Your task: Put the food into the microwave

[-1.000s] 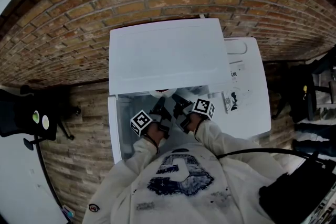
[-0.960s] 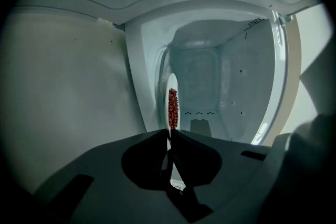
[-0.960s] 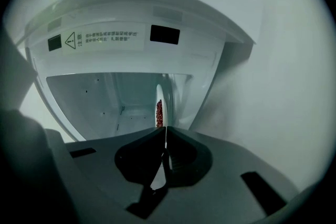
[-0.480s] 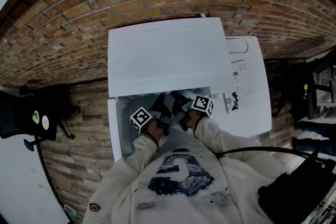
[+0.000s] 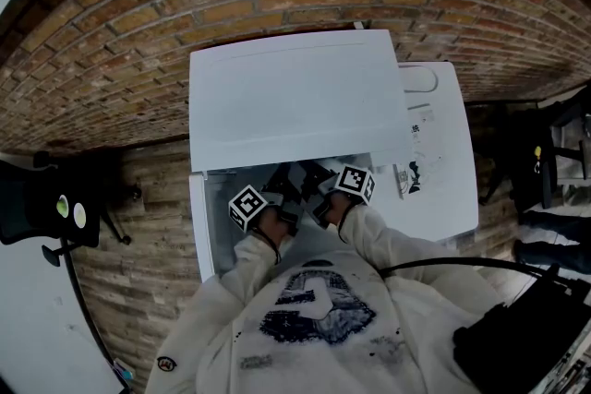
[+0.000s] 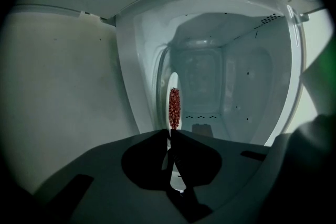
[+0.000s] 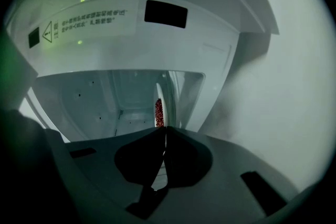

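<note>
Left gripper (image 6: pixel 170 132) and right gripper (image 7: pixel 166 128) both pinch the plate (image 6: pixel 176 176) by its rim (red food (image 6: pixel 174 107) on it), open microwave (image 6: pixel 239 86) just ahead.

right gripper (image 7: pixel 164 129) clamping plate (image 7: pixel 159 91), microwave (image 7: pixel 123 94) ahead

The person is wearing a cream long-sleeved sweatshirt (image 5: pixel 222 318) that is bearing a dark blue printed graphic (image 5: pixel 316 309) on the chest. The dark grey plastic left gripper (image 6: pixel 169 131) and the dark grey plastic right gripper (image 7: pixel 165 128) are each showing two broad, smooth jaws with a black hollow just behind the tips. Farther behind the jaws, a white left cube with black square markers (image 5: pixel 247 208) and a matching right cube (image 5: pixel 355 185) are sitting. A thin black cable (image 5: pixel 443 264) is trailing far behind the right jaws.
</note>
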